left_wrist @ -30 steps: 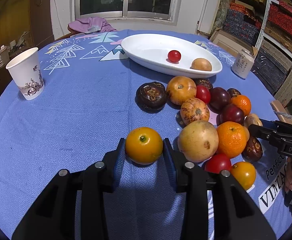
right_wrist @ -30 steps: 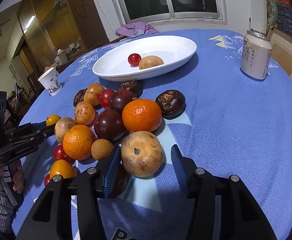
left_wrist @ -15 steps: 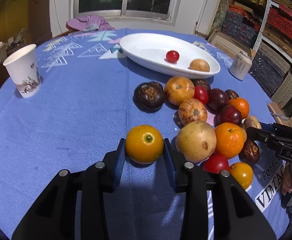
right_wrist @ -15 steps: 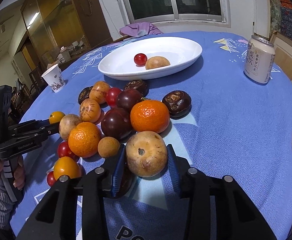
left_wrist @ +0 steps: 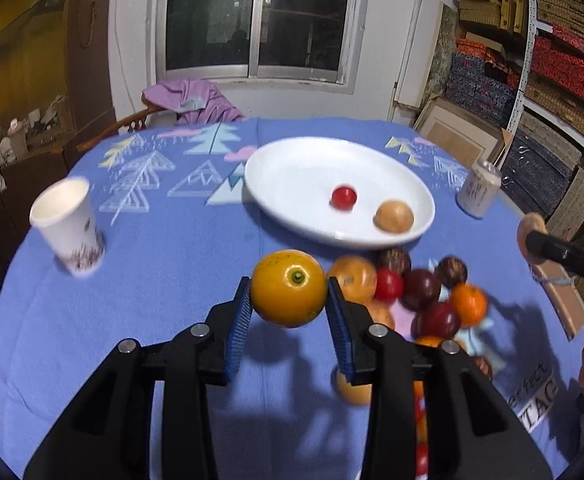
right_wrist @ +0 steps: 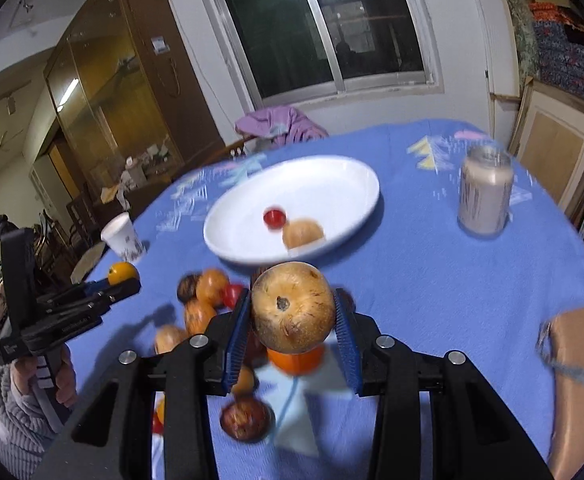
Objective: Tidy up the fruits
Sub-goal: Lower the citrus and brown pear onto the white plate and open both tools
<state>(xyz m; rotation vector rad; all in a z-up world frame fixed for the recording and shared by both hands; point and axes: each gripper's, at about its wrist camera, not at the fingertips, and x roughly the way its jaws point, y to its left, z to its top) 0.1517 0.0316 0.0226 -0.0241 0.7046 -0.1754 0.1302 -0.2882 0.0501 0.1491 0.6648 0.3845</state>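
My left gripper (left_wrist: 287, 312) clamps one yellow-orange fruit (left_wrist: 287, 288), my right gripper (right_wrist: 292, 330) one tan fruit (right_wrist: 293, 307), both short of the white plate (left_wrist: 292, 172) holding two fruits.

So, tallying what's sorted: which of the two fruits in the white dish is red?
The small round red fruit, farther from the grippers; the tan fruit beside it is larger and pale brown.
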